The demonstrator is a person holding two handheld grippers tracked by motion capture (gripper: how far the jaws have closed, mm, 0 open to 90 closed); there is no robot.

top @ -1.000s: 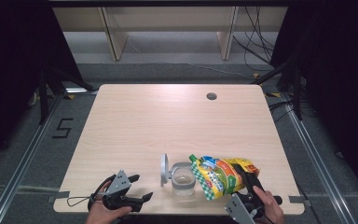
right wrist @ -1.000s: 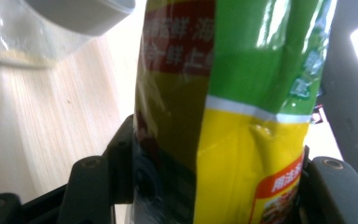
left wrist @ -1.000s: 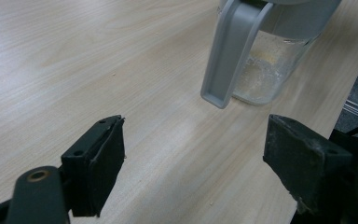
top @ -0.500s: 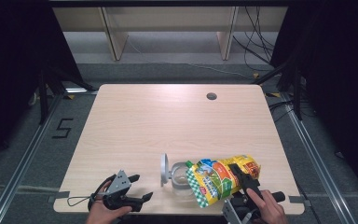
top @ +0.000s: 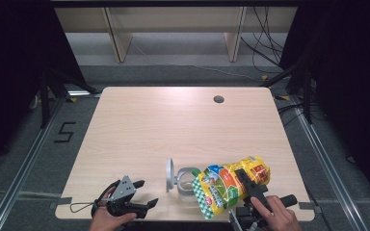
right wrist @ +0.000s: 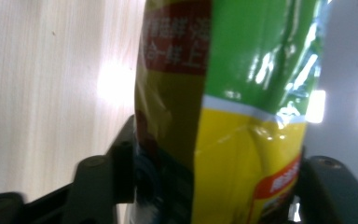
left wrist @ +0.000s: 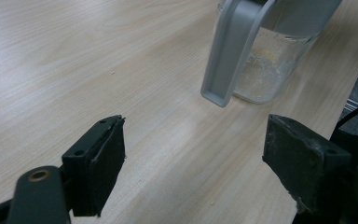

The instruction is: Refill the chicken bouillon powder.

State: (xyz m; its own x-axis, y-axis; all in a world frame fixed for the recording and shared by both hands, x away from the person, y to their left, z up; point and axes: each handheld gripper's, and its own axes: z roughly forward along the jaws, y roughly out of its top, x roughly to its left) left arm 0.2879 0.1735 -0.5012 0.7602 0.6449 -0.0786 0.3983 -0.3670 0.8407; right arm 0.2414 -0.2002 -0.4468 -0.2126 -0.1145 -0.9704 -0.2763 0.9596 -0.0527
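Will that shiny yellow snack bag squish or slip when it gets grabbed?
Probably squishy: the snack bag already creases between the right gripper jaws. Its glossy film may slide. It looks puffy, so likely light, and it could sag over the glass jar.

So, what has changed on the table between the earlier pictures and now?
The snack bag, clamped in the right gripper, has swung from lying above the glass jar to lying flat across, its top end now over the jar's mouth. The right jaws have just been closing a little on the bag. The jar, its open lid and the left gripper, jaws open, stayed where they were.
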